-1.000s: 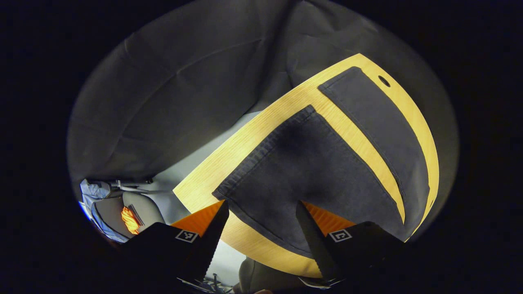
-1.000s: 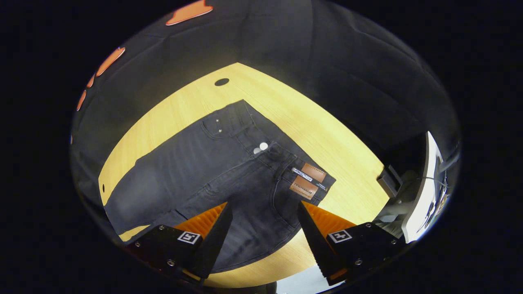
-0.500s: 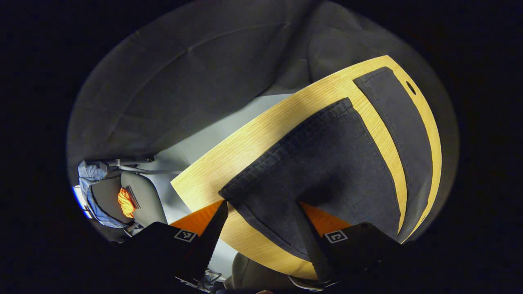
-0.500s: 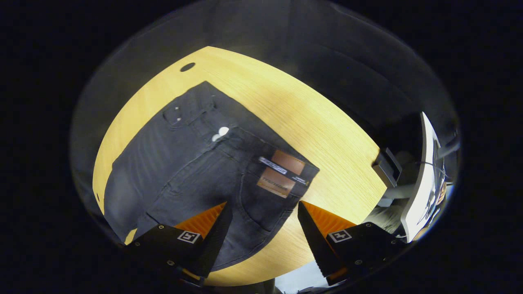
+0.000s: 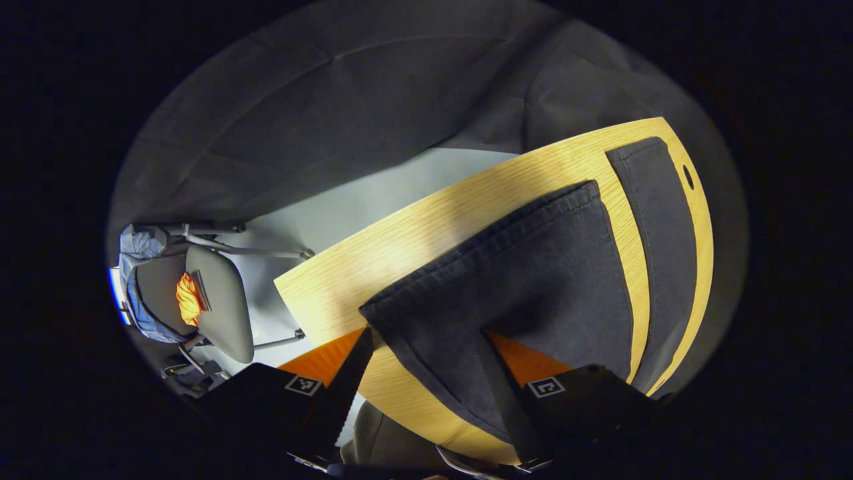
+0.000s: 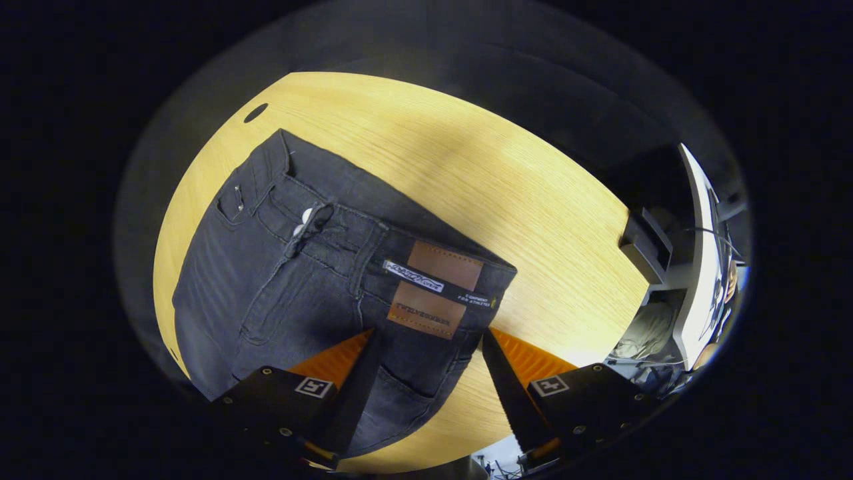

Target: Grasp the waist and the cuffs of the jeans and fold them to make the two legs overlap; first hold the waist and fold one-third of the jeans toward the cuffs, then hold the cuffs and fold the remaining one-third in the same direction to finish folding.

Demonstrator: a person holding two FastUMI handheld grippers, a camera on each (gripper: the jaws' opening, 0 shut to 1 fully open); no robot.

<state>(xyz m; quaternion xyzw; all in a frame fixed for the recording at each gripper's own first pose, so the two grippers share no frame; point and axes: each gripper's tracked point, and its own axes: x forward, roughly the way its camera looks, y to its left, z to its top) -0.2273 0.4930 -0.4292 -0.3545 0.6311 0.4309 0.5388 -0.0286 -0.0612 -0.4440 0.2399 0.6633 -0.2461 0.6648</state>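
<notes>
Dark denim jeans (image 6: 313,267) lie spread flat on the pale wooden counter (image 6: 506,200) in front of you, unfolded, the two legs apart with a strip of bare wood between them. In the right gripper view your right gripper (image 6: 426,363) hovers spread wide just above the waist end, near the brown leather patches (image 6: 433,290) on the waistband (image 6: 373,240), its fingers holding nothing; a white button (image 6: 306,215) marks the fly, and a dark round hole (image 6: 255,113) pierces the counter beyond the jeans. In the left gripper view your left gripper (image 5: 426,363) hangs over the cuff (image 5: 480,253) of the near leg at the counter's edge, jaws parted and gripping nothing, with the far leg (image 5: 660,227) stretching along the counter's other side. A grey chair (image 5: 213,300), something orange on its seat, stands on the pale floor (image 5: 373,200) well apart from the counter. A white panel (image 6: 693,267) stands off the counter's far corner in the right gripper view.
</notes>
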